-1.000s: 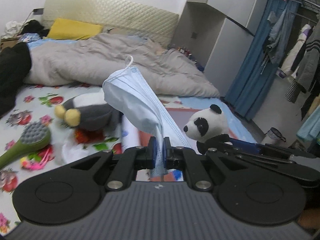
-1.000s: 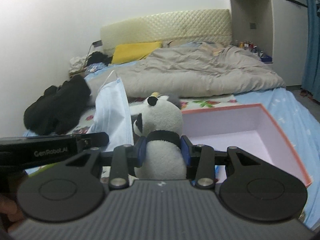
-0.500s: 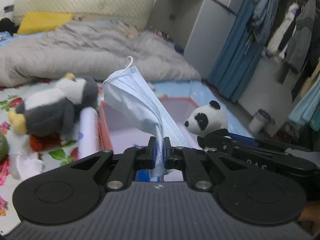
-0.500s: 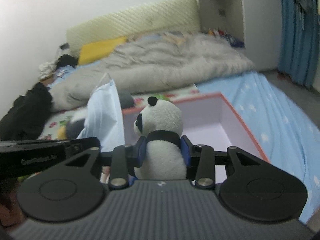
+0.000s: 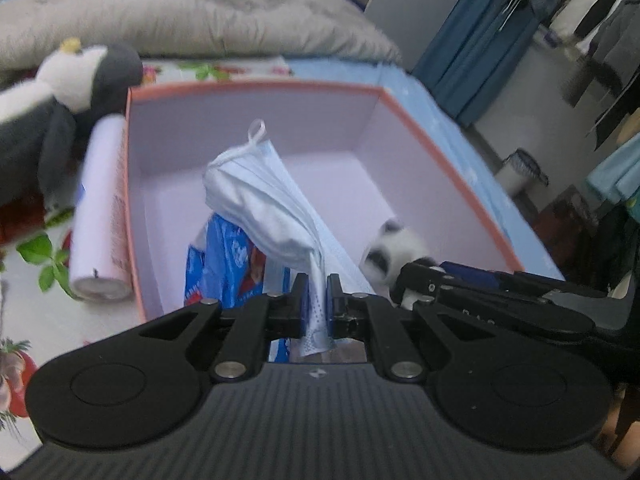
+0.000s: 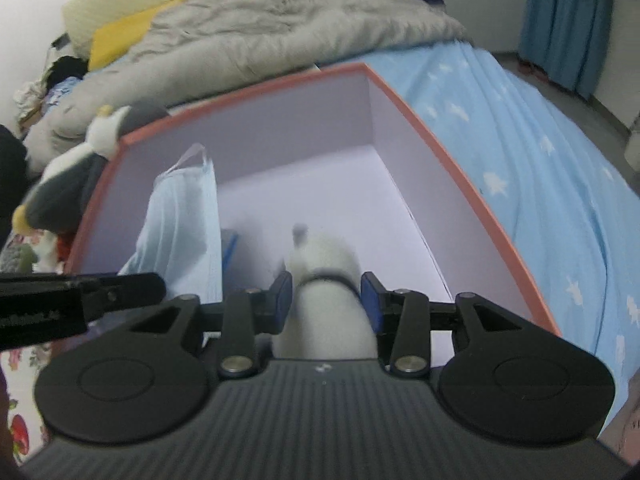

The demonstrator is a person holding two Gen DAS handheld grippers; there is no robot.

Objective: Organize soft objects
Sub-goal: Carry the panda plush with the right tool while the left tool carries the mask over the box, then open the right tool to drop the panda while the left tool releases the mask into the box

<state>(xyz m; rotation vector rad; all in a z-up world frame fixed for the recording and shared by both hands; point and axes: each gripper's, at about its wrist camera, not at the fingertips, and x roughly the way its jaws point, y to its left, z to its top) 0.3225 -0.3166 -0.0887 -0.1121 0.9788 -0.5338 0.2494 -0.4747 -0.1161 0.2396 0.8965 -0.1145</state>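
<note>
My left gripper (image 5: 317, 300) is shut on a light blue face mask (image 5: 264, 196) and holds it over the near left part of an open box (image 5: 256, 87) with a salmon rim and lilac inside. My right gripper (image 6: 325, 292) is shut on a small panda plush (image 6: 326, 276), blurred, low inside the same box (image 6: 424, 132). The panda also shows in the left wrist view (image 5: 394, 246), the mask in the right wrist view (image 6: 182, 224). A blue packet (image 5: 228, 260) lies in the box under the mask.
A grey and white penguin plush (image 5: 60, 100) lies left of the box beside a pale pink cylinder (image 5: 102, 208). A grey duvet (image 6: 280, 28) covers the bed behind. Blue starred sheet (image 6: 540, 184) drops away to the right. Clothes hang at far right (image 5: 592, 12).
Both grippers have moved forward and down over the box, carrying the mask and the panda. The box now fills both views and the panda sits lower inside it.
</note>
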